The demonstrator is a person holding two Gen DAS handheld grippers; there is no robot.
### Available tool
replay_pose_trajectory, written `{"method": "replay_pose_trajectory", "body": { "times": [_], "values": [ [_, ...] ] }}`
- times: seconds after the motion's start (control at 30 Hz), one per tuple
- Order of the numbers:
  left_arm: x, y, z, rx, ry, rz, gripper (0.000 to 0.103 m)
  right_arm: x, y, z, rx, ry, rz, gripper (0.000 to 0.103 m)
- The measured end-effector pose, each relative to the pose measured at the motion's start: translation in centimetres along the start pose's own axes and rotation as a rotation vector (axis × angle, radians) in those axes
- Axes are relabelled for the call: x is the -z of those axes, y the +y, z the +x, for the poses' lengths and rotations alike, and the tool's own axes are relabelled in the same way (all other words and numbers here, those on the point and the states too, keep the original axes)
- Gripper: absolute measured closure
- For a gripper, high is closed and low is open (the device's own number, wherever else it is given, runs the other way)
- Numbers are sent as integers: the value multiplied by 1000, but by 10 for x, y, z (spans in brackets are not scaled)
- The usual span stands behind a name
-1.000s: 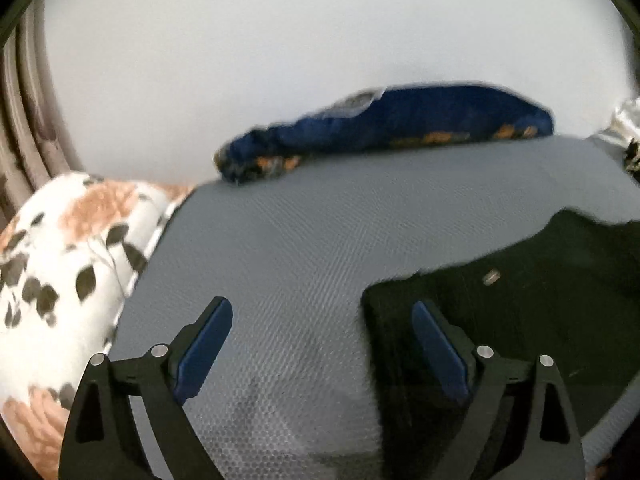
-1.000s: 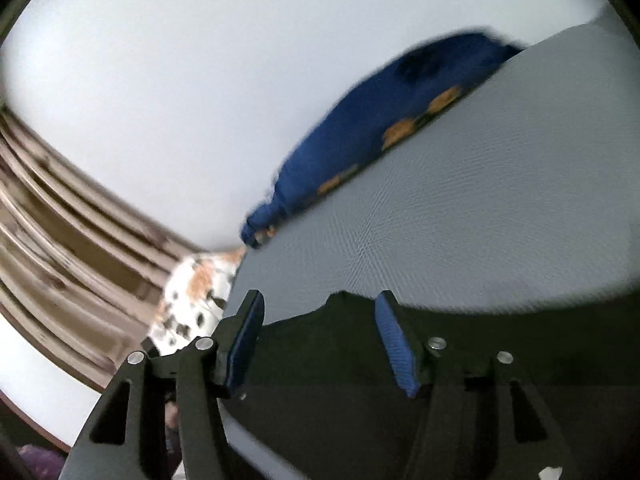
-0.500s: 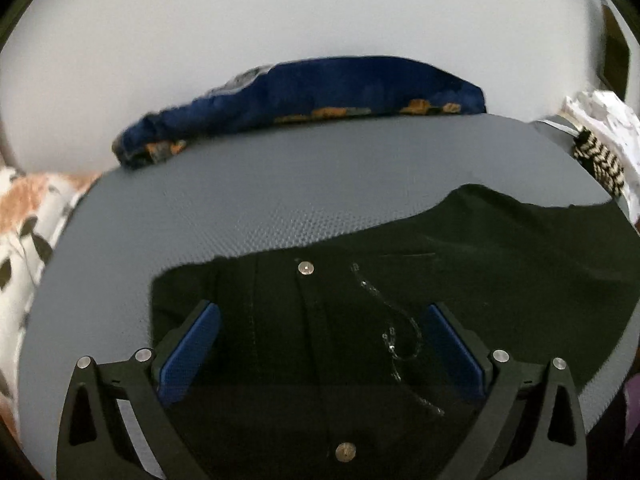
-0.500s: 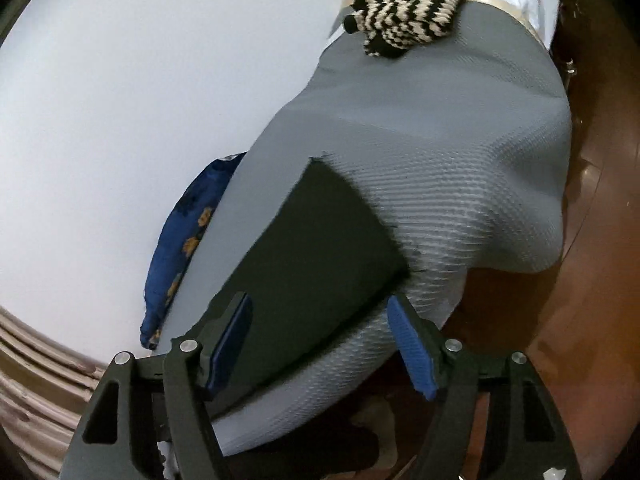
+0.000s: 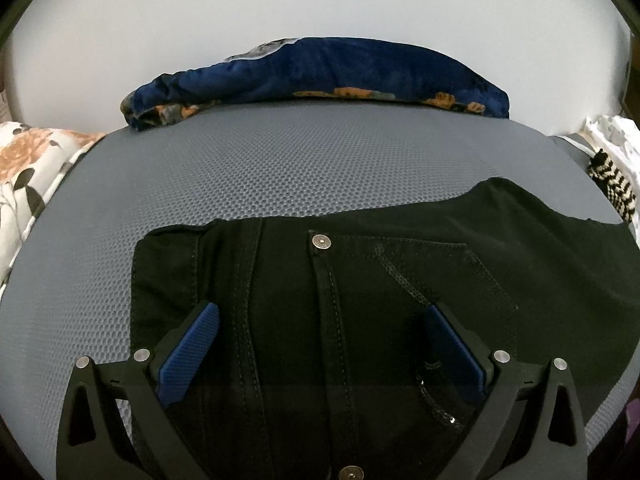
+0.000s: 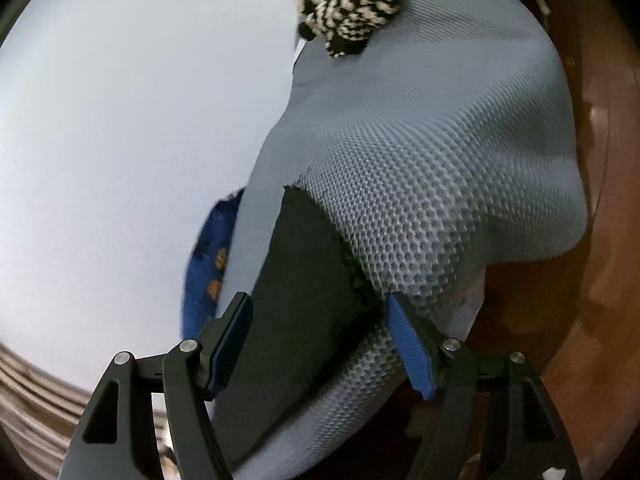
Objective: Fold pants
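Black pants lie flat on a grey mesh mattress, waistband to the left, legs running off to the right. My left gripper is open and empty, hovering over the waist and pocket area with the fly button between its fingers. In the right wrist view the frayed leg hem of the pants lies near the mattress edge. My right gripper is open and empty, straddling that hem end just above it.
A blue floral cloth lies along the far side by the white wall, also seen in the right wrist view. A floral pillow is at left. A striped knit item sits at the mattress end. Wooden floor lies beyond.
My left gripper has moved right and closer over the waistband. My right gripper has swung from the pants' middle to the leg hem and come closer to it. Both stayed open.
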State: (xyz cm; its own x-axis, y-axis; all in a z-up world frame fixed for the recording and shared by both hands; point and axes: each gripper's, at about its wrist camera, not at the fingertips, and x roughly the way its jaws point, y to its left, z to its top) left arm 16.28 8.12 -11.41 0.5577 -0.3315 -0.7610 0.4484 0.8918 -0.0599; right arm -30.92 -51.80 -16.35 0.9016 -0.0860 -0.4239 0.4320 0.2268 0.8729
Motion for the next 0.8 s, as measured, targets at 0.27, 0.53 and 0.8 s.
{"method": "replay_pose_trajectory", "body": {
  "times": [0.27,0.53,0.8],
  "values": [
    [-1,-1,0,-10,7,7,1,15,3,21,-124,22,31,36],
    [-1,0,-1,-11,8,8,0,14,0,39,48,-6,32,99],
    [-2,4,-6,17,-7,-16,0,24,100,35,88,-10,-280,96]
  ]
}}
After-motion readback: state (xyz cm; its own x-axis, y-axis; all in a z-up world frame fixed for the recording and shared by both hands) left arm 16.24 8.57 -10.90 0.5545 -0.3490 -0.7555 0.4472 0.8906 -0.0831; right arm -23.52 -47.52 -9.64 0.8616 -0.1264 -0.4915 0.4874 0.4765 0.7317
